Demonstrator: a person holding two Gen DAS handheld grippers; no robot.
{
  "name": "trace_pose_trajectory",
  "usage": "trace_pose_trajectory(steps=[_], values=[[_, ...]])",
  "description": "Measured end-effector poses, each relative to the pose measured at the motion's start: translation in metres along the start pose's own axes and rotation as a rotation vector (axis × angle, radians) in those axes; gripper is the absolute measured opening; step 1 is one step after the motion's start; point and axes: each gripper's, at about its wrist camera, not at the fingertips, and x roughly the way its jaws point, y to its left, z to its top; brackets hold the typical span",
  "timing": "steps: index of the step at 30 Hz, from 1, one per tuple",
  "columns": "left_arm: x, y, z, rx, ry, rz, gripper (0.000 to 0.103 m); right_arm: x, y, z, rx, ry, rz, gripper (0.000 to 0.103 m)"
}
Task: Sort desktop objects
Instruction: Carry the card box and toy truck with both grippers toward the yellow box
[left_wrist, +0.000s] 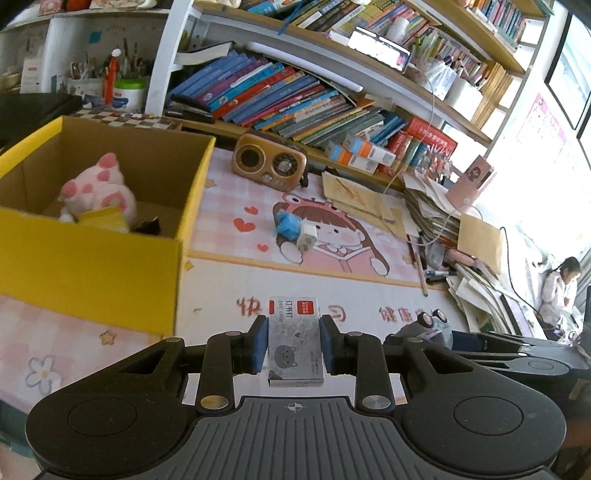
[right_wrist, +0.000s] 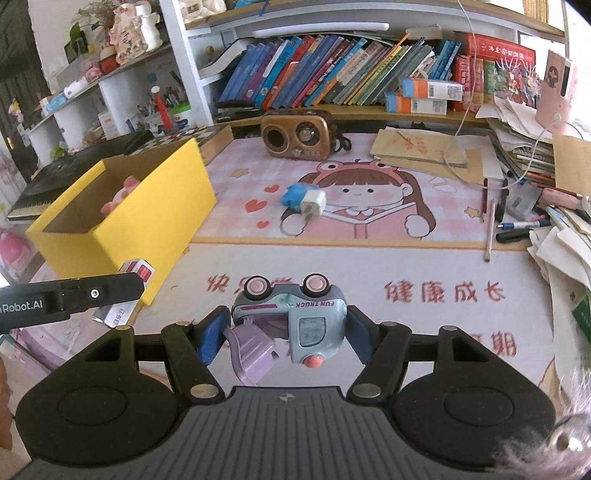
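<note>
My left gripper (left_wrist: 294, 338) is shut on a grey staple box (left_wrist: 294, 341) with a red label, held above the desk mat just right of the yellow cardboard box (left_wrist: 92, 258). That staple box (right_wrist: 129, 291) and the left gripper's arm show at the left of the right wrist view. My right gripper (right_wrist: 286, 334) is shut on a pale blue toy truck (right_wrist: 295, 317), upside down with pink wheels up and a lilac flap hanging. Inside the yellow box (right_wrist: 155, 210) lies a pink and white plush toy (left_wrist: 98, 188). A white charger with blue cable (right_wrist: 304, 199) lies on the mat.
A bronze retro radio (right_wrist: 297, 133) stands at the back of the mat below shelves of books. Envelopes, paper stacks (right_wrist: 524, 147) and pens (right_wrist: 517, 227) crowd the right side. A pink lamp (right_wrist: 556, 92) stands at the far right. A person (left_wrist: 557, 291) sits at the right edge.
</note>
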Motion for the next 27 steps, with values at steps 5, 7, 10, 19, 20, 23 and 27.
trace_pose_trajectory(steps=[5, 7, 10, 19, 20, 23, 27], values=[[-0.022, 0.013, -0.013, 0.005, 0.013, -0.017, 0.028, -0.011, 0.024, -0.015, 0.004, -0.001, -0.01, 0.065], [-0.03, 0.018, -0.018, 0.011, 0.021, -0.021, 0.028, -0.016, 0.034, -0.023, 0.01, 0.0, -0.012, 0.065], [-0.043, 0.027, -0.026, 0.018, 0.031, -0.024, 0.028, -0.021, 0.049, -0.034, 0.021, 0.002, -0.012, 0.065], [-0.084, 0.058, -0.052, 0.018, 0.046, -0.019, 0.028, -0.033, 0.096, -0.07, 0.046, 0.021, 0.004, 0.065], [-0.088, 0.061, -0.055, 0.014, 0.046, -0.018, 0.028, -0.034, 0.101, -0.073, 0.045, 0.023, 0.007, 0.065], [-0.1, 0.07, -0.06, 0.001, 0.04, -0.013, 0.028, -0.036, 0.116, -0.081, 0.041, 0.033, 0.018, 0.065], [-0.115, 0.082, -0.066, -0.017, 0.023, -0.004, 0.028, -0.037, 0.134, -0.086, 0.026, 0.045, 0.038, 0.065]])
